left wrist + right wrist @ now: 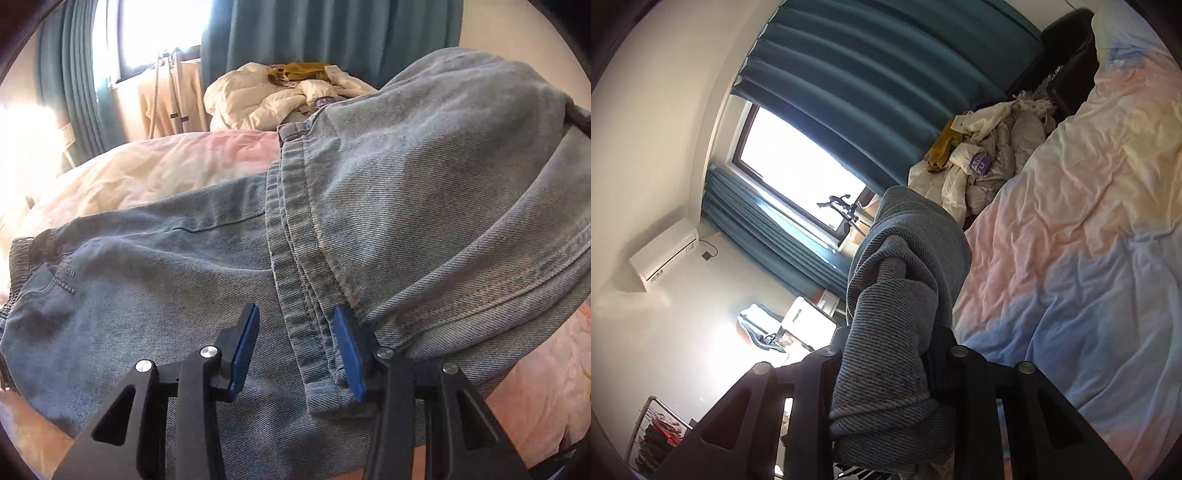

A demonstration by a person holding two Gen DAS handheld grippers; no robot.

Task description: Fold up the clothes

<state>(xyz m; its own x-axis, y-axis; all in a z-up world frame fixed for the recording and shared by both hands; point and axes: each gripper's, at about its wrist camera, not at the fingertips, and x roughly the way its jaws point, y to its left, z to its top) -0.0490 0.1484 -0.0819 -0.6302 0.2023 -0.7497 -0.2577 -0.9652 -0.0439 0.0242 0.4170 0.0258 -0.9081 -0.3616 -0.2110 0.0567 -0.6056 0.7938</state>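
**Now the jeans are held up over the bed**

So, the light blue denim jeans (pixel 406 192) lie on the soft pink, blue and cream bed cover (pixel 166 170). The top part with the stretchy waist lies flat on the bed, at the left of the left camera's view. One leg is lifted up and bends back over the flat part, so it makes a big hump on the right of that view.

The left tool (pixel 295 310) points down at the jeans. Its two blue pads (pixel 245 354) stand apart. The thick sewn hem at the end of the leg runs between them. The hem touches the pad on the right side, but the pad on the left side has a gap next to it. So this tool does not pinch the cloth.

The right tool (pixel 894 332) is up in the air beside the bed and is tipped on its side. A fat bunch of the denim is clamped between its two black fingers. The cloth sticks out past the tips and hides the pads.

Far off on the bed sits a pile of cream puffy jackets (pixel 258 99) with a mustard yellow cloth (pixel 295 70) on top. Behind it hang dark teal curtains (pixel 332 29) next to a bright window (pixel 798 162). A white air cooler box (pixel 665 251) sits high on the wall.
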